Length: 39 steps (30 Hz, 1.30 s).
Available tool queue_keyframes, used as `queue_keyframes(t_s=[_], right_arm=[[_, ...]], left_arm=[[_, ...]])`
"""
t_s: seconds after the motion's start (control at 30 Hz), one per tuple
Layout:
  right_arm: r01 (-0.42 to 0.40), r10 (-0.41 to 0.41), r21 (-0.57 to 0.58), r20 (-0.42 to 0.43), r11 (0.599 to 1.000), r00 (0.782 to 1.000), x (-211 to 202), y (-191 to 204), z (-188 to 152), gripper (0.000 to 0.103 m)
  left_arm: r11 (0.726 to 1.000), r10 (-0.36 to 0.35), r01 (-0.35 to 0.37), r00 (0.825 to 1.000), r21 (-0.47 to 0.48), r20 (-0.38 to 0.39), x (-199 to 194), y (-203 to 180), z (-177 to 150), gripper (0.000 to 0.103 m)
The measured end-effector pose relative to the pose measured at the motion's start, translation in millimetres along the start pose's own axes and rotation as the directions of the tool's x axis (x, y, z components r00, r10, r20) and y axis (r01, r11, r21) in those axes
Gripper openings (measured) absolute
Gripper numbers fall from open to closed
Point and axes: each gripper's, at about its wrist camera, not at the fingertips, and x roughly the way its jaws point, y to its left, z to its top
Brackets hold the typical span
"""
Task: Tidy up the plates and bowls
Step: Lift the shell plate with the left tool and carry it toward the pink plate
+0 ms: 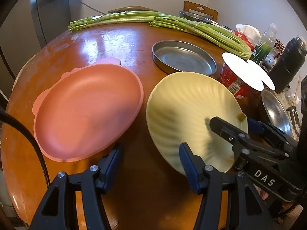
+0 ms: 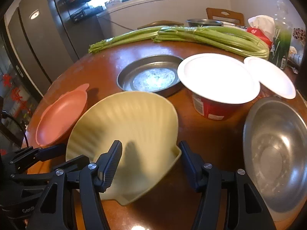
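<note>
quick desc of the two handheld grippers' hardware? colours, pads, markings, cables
Both match: black angular linkage arms with triangular cutouts and silver pivot bolts. The left gripper has blue ribbed finger pads. The right gripper shows a dark ribbed pad; from the left wrist view its pads also look blue, and its body carries white "DAS" lettering. A black cable runs along the left edge.

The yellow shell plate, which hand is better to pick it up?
Probably the right. The right gripper already straddles the yellow shell plate at its near rim, jaws open; the left gripper hovers over bare table beside it.
</note>
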Motion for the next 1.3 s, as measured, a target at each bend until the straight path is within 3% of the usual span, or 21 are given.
queue_keyframes(t_s=[0.3,0.43,0.7,0.97,1.3], right_arm=[[-0.043,0.041,-0.110,-0.018,0.993,0.999,-10,10,-17,0.049],[-0.091,0.086,-0.129,-0.043,0.987,0.995,-18,15,-28,0.049],[-0.104,0.096,-0.126,-0.065,0.987,0.993,-29,20,-41,0.049],[-0.076,0.072,-0.101,-0.039,0.992,0.997,-31,8,-28,0.049],[-0.092,0.088,-0.143,-0.032,0.985,0.996,-14,14,-17,0.049]], left_arm=[[1.000,-0.018,0.018,1.000,0.002,0.000,-3,2,-2,0.060],[1.000,-0.018,0.018,1.000,0.007,0.000,-3,2,-4,0.060],[1.000,-0.024,0.024,1.000,0.003,0.001,-5,2,-7,0.060],[0.998,-0.044,0.044,0.999,-0.047,-0.001,-14,13,-16,0.060],[0.999,-0.028,0.028,0.999,-0.024,0.019,-14,5,-20,0.059]])
